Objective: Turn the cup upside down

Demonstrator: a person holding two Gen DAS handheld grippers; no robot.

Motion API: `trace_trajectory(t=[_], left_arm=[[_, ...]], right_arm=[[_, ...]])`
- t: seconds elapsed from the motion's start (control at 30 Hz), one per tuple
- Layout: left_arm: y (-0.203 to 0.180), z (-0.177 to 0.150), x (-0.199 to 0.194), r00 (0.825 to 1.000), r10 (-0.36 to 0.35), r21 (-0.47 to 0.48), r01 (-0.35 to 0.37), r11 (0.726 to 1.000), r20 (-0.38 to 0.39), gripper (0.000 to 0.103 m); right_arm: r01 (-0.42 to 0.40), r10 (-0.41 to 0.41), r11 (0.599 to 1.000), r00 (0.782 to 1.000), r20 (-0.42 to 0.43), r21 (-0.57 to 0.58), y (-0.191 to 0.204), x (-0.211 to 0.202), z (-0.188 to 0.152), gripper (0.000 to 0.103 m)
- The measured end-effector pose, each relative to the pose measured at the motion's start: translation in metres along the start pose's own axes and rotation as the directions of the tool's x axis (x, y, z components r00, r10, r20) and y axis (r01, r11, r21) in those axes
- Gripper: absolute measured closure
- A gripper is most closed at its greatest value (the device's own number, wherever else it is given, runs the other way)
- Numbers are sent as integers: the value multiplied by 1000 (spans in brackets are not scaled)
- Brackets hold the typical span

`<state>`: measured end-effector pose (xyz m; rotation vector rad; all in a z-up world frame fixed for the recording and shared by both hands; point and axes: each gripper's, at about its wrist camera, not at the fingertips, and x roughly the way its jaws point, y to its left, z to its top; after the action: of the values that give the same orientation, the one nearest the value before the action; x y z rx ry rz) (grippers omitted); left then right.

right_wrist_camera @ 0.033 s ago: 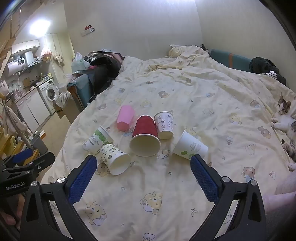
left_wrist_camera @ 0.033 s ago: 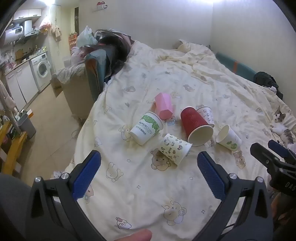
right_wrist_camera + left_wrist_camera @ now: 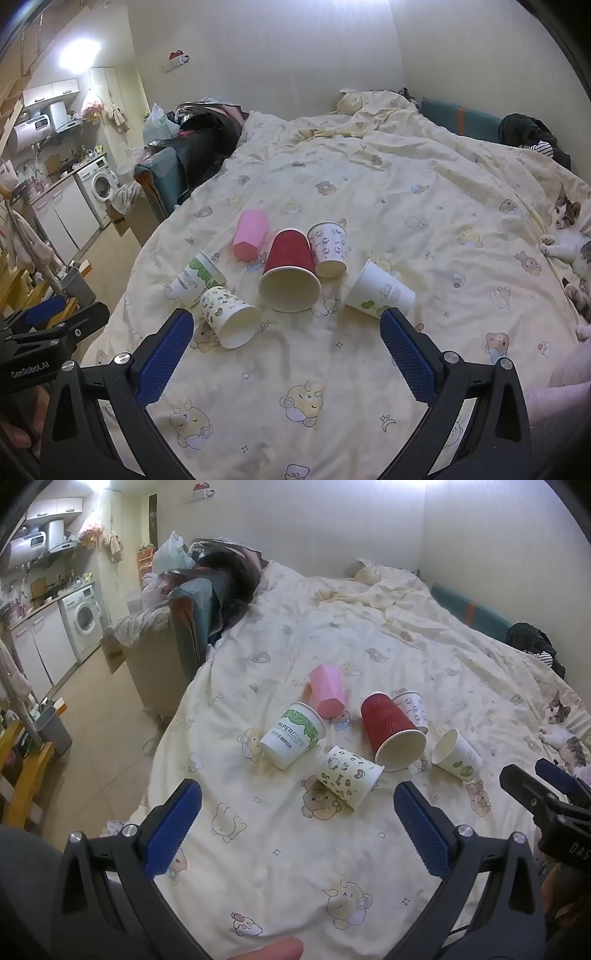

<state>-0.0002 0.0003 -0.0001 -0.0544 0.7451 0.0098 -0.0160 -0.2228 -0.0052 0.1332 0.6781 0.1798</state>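
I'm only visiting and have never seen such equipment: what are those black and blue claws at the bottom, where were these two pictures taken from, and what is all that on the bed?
No robot here: a person holds a two-finger clamp in each hand, each carrying a wide-angle camera looking forward along its fingers. One picture comes from the left gripper, the other from the right gripper. Both are open and hold nothing.

On the cream cartoon-print bedcover six cups lie tipped over: a red ribbed paper cup, a pink faceted cup, a white cup with green leaves, a yellowish cartoon-print cup, a white cup with small animal prints and a white cup with green spots. A tabby-and-white cat lies at the right edge.
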Motion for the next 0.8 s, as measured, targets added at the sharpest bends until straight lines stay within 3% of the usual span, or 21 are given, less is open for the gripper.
trace_trajectory(t=[0.8], left_arm=[[1, 2, 1, 1000, -1, 1, 1, 1000, -5, 0]], right_arm=[[4, -4, 1000, 1000, -2, 0, -1, 0, 1, 0]])
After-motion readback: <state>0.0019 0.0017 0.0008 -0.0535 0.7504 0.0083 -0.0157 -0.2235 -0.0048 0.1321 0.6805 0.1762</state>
